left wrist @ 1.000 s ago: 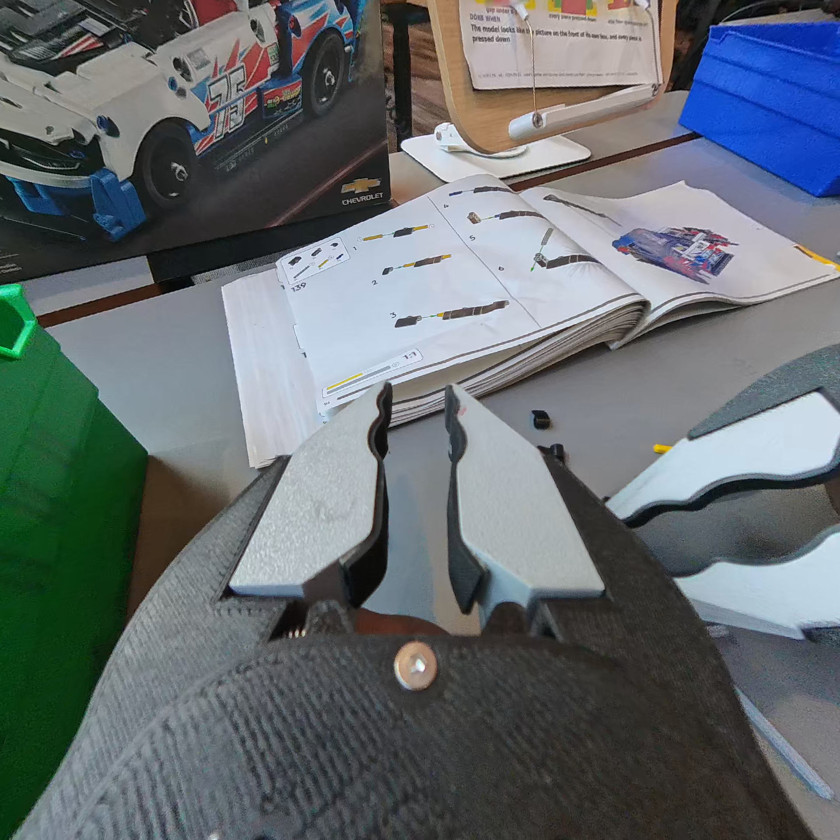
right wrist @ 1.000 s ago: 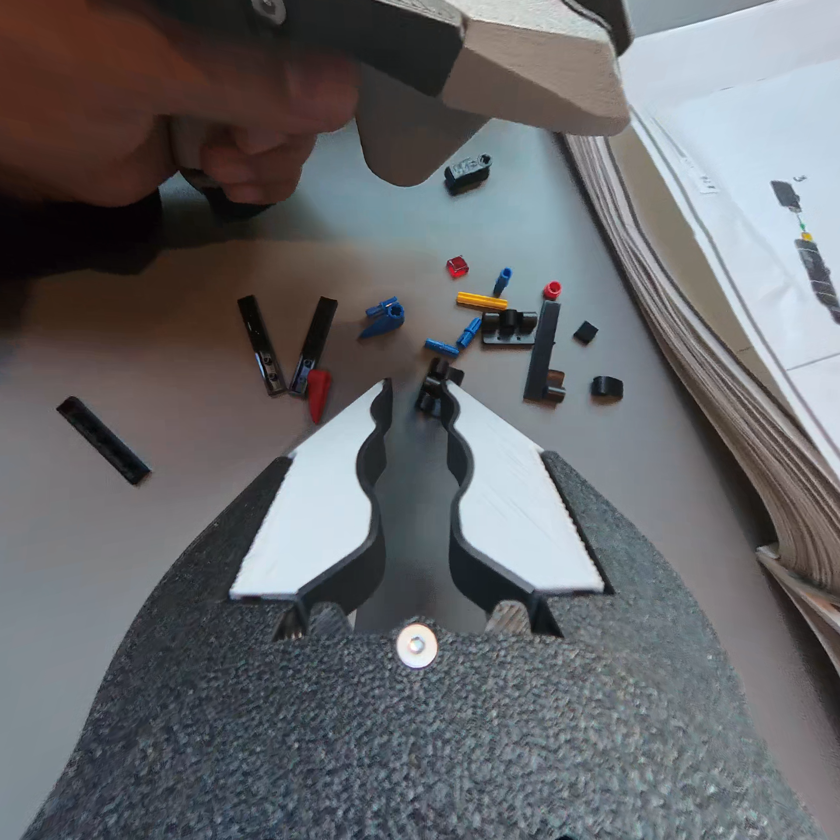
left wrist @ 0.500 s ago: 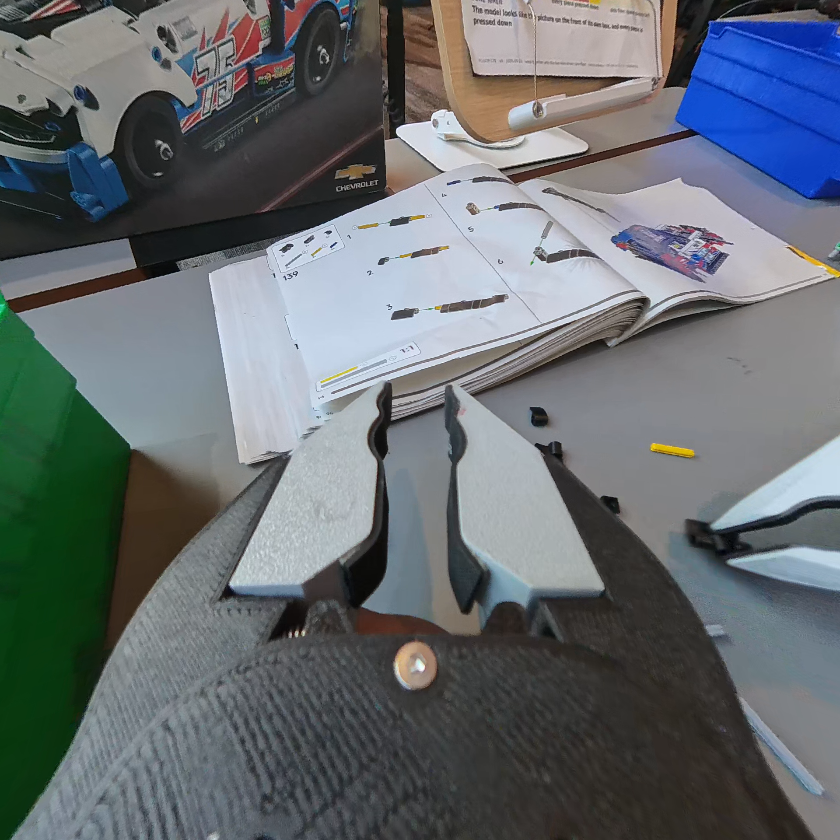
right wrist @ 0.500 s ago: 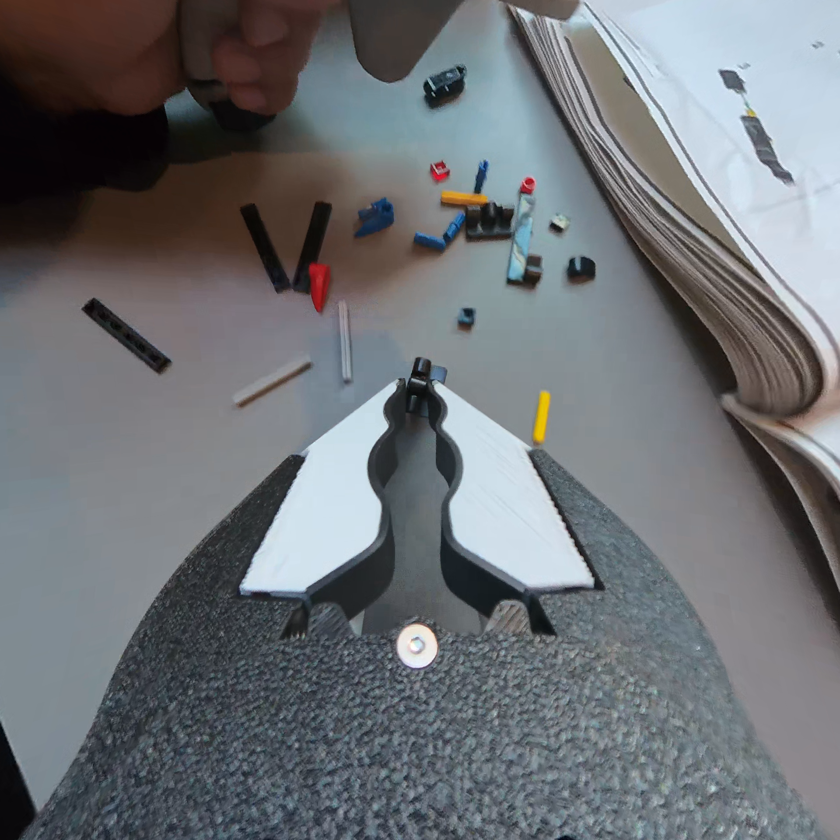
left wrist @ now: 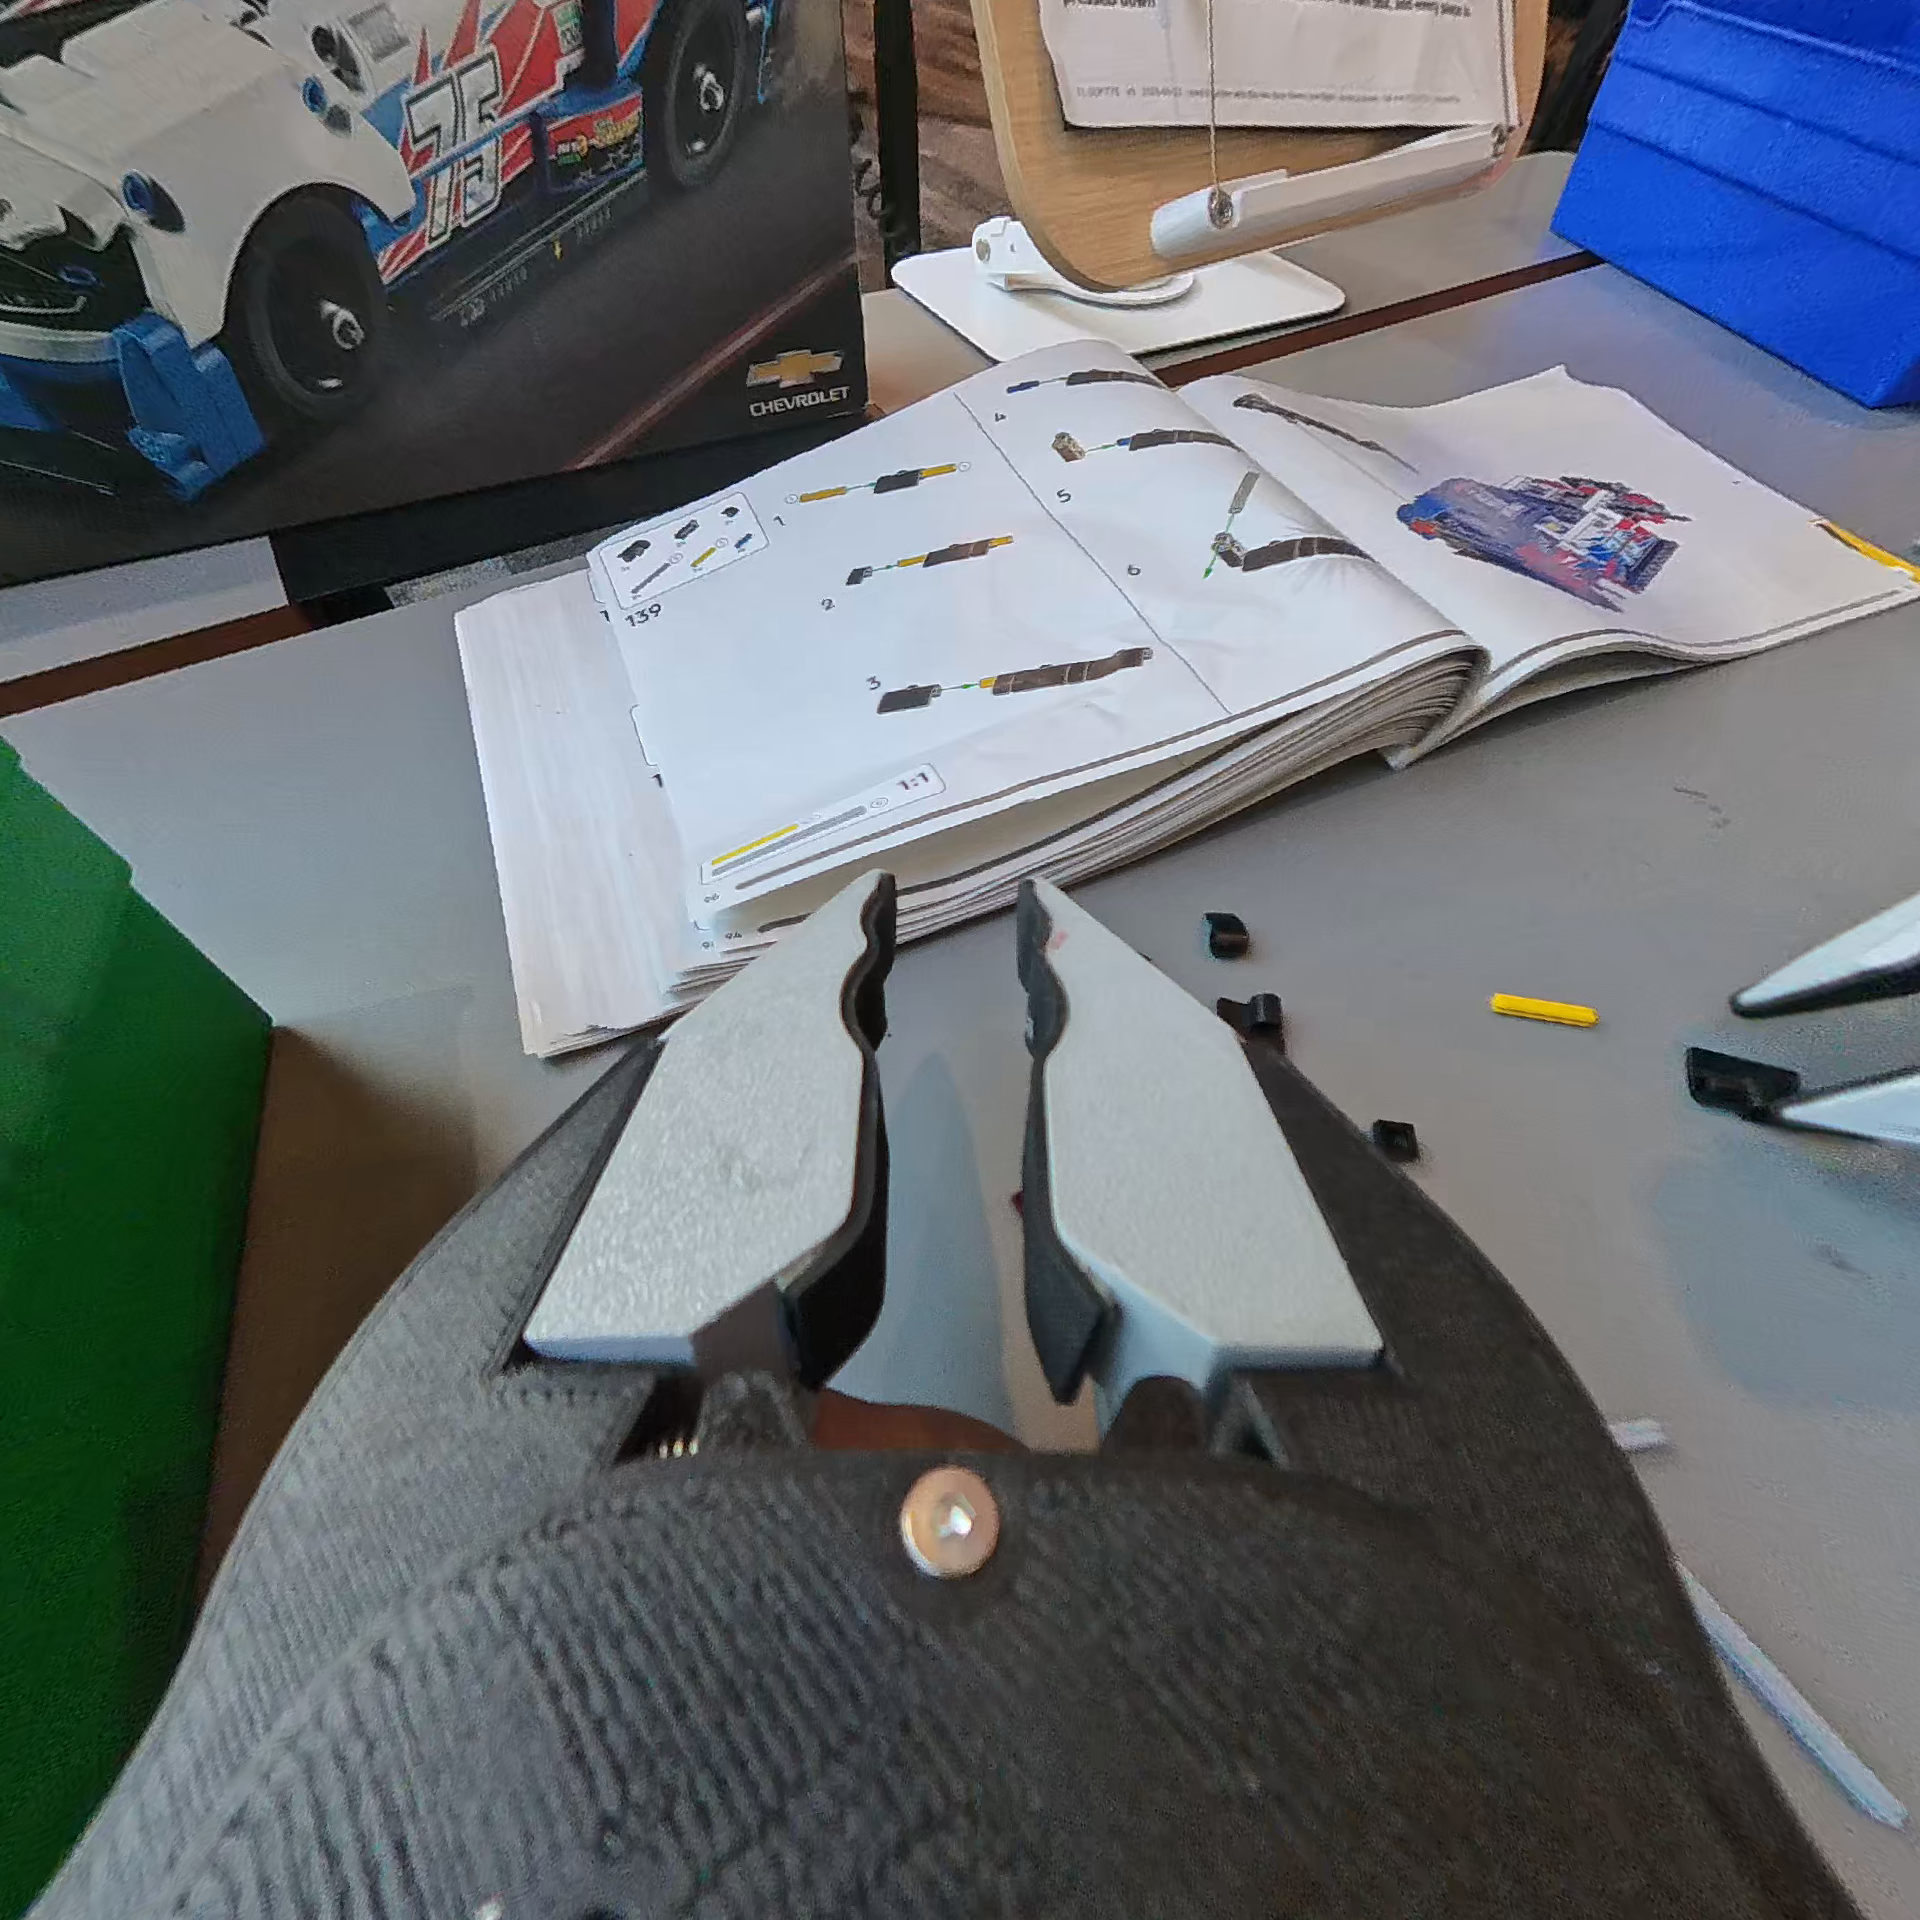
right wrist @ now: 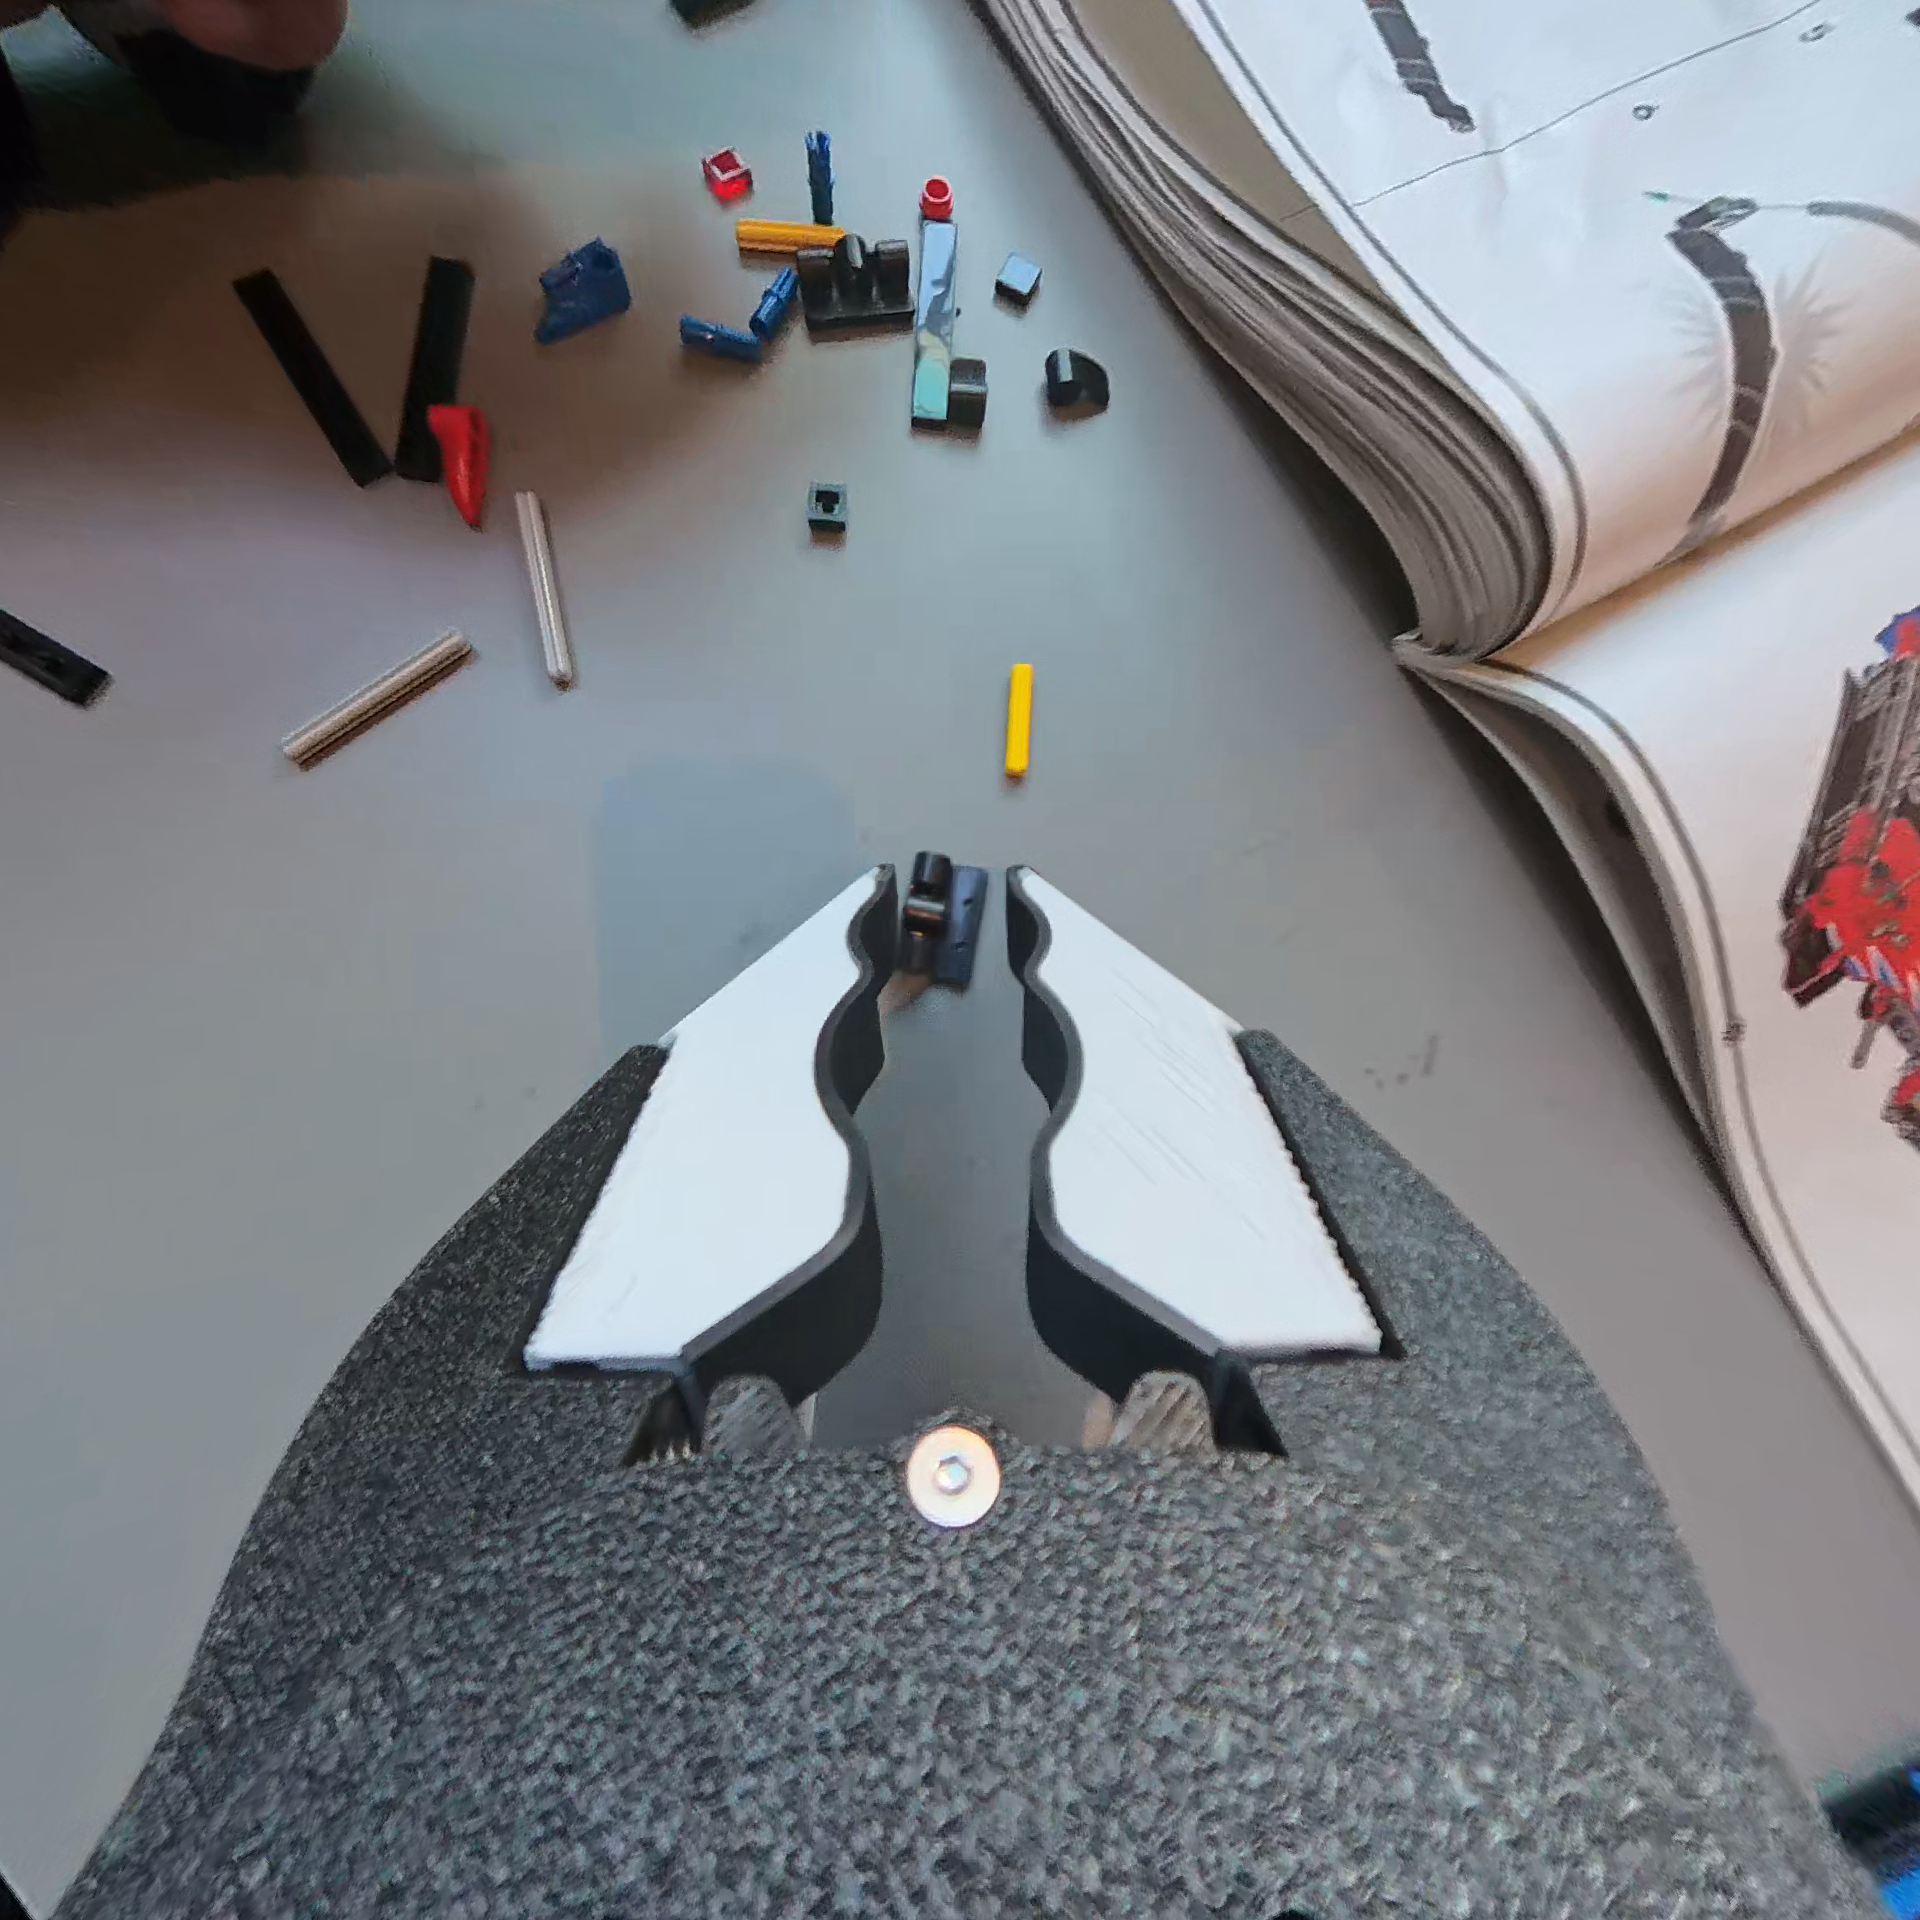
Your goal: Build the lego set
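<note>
While both grippers' jaws stand apart, printed instruction booklet [left wrist: 1039, 623] lies open beside them.

Left gripper [left wrist: 954, 914] parted, empty, over grey table [left wrist: 1558, 1299]; open instruction booklet [left wrist: 935, 675] just beyond.

A smooth grey desk [left wrist: 1558, 1299] fills most of both views, lit softly and evenly, with faint scuffs toward the right. In the left wrist view a dark brown seam [left wrist: 1382, 322] crosses the upper part of the frame, and a second grey desk [left wrist: 935, 322] lies beyond it. At the top centre a dark post [left wrist: 896, 125] rises behind that desk, with a patch of brownish floor [left wrist: 940, 104] just beside it, too blurred to make out further.
</note>
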Available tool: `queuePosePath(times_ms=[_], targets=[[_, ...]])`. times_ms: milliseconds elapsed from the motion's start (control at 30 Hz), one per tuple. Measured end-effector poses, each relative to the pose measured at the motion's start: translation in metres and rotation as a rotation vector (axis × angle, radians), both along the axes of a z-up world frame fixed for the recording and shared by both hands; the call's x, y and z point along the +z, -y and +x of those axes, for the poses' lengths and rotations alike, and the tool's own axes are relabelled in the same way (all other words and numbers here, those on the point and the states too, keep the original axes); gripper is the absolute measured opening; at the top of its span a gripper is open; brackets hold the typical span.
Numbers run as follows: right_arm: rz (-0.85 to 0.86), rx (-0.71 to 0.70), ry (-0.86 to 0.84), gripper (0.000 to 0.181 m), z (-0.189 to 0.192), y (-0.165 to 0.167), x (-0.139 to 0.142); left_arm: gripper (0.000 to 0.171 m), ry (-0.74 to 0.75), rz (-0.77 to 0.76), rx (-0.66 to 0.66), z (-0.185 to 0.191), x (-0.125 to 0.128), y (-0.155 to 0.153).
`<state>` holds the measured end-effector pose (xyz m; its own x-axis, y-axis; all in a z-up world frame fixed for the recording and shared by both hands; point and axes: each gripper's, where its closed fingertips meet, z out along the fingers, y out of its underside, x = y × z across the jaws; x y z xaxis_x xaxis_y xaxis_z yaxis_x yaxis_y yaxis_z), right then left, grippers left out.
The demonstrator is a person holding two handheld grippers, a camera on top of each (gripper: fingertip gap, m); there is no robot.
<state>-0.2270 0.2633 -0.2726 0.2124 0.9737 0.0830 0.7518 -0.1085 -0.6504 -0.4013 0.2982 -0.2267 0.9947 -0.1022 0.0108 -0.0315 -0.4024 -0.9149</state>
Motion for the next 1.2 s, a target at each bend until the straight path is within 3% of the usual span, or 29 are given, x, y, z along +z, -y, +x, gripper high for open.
queuePosePath(times_ms=[200, 633, 833, 1033, 1200], targets=[[-0.013, -0.029, -0.047, 0.02, -0.011, -0.015, 0.013, 0.02, 0.03, 0.006, 0.006, -0.002, 0.003, 0.0], [-0.07, -0.017, 0.004, 0.018, -0.045, -0.032, -0.009, 0.02, 0.068, -0.009, -0.002, -0.001, 0.0, 0.0], [-0.091, -0.014, 0.021, 0.0, -0.037, -0.033, -0.013, 0.021, 0.071, -0.014, -0.002, -0.001, -0.002, 0.0], [-0.128, -0.052, 0.012, 0.003, -0.019, -0.032, -0.01, 0.021, 0.071, -0.018, -0.006, 0.0, -0.003, 0.0], [-0.117, -0.077, -0.04, 0.005, -0.016, -0.035, 0.009, 0.021, 0.071, 0.003, 0.013, -0.006, 0.005, 0.001]])
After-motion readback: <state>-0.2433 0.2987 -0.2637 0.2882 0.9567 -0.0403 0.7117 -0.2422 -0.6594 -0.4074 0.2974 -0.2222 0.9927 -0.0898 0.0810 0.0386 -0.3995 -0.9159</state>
